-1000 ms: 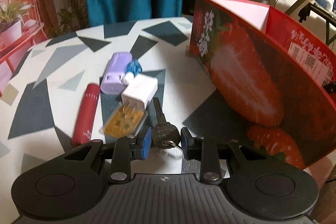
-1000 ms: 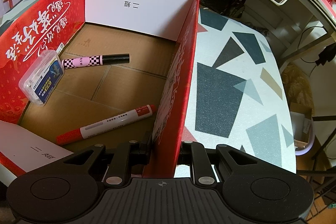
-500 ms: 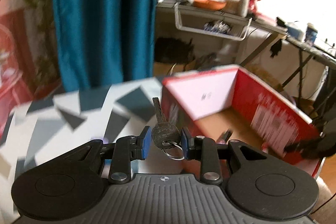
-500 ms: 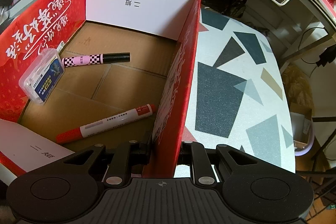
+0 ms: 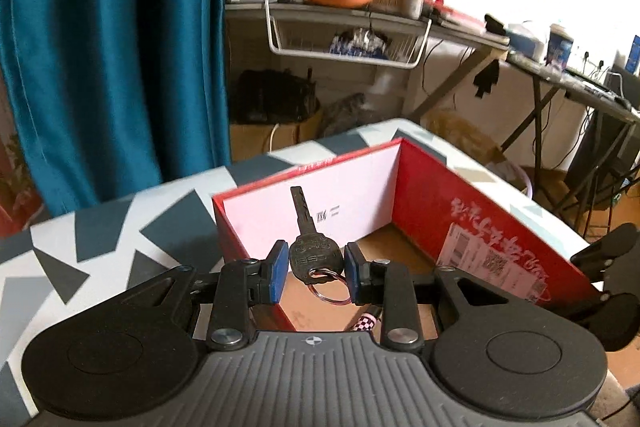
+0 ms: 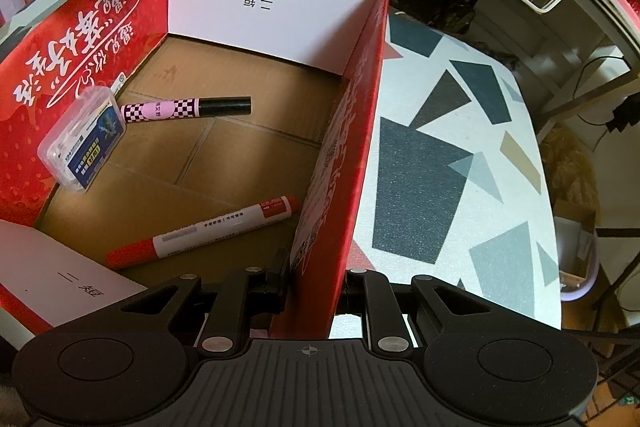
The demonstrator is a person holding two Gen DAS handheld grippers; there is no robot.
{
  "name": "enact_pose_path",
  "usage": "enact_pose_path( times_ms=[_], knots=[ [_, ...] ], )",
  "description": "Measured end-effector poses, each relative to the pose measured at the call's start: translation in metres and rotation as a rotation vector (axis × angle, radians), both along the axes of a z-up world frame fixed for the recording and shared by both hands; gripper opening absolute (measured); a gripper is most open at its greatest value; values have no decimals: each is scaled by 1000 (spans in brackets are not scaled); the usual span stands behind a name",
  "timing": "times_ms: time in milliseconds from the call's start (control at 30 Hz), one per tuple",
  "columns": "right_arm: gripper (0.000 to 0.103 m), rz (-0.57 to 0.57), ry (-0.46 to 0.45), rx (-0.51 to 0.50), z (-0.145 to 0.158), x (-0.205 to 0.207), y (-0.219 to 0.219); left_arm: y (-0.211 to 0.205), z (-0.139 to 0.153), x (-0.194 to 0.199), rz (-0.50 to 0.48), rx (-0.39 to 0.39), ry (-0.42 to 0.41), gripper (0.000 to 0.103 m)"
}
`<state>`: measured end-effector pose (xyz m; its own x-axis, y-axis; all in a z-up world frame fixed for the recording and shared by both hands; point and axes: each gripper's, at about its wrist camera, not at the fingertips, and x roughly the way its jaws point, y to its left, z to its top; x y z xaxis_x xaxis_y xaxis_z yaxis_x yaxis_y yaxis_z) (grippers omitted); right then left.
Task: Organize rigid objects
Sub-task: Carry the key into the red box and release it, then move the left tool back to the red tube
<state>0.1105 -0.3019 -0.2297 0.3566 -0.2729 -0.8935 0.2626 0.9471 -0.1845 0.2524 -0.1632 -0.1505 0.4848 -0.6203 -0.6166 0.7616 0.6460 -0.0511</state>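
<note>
Teal curtain (image 5: 112,39) and a cluttered shelf (image 5: 360,11) fill the background behind a table (image 6: 448,163) patterned with grey and dark shapes. On that table stands an open red box (image 6: 360,131) with a bare cardboard floor. The left tongs (image 5: 316,273) are clamped on the head of a dark key (image 5: 314,255), blade pointing away and ring hanging below; the key is held above the box's near wall, over the opening. The right tongs (image 6: 314,281) are closed on the box's right-hand wall, one finger inside and one outside. Inside the box lie a red marker (image 6: 204,231) near that gripped wall, a checkered pink pen (image 6: 186,108) farther in, and a clear plastic case (image 6: 82,139) leaning against the opposite wall.
</note>
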Motion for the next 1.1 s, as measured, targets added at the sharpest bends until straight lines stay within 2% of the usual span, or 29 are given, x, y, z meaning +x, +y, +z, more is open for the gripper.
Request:
enact_pose_path(
  times_ms=[367, 700, 833, 967, 1100],
  knots=[
    [16, -1, -1, -3, 0, 0, 0, -10, -15, 14, -33, 46, 41, 29],
    [16, -1, 0, -3, 0, 0, 0, 25, 8, 6, -18, 3, 30, 30],
    [16, -1, -1, -2, 0, -1, 0, 52, 13, 5, 39, -16, 27, 30],
    [16, -2, 0, -3, 0, -1, 0, 86, 6, 7, 141, -50, 56, 30],
    [16, -3, -1, -2, 1, -1, 1, 115, -7, 2, 226, -21, 44, 30]
  ],
)
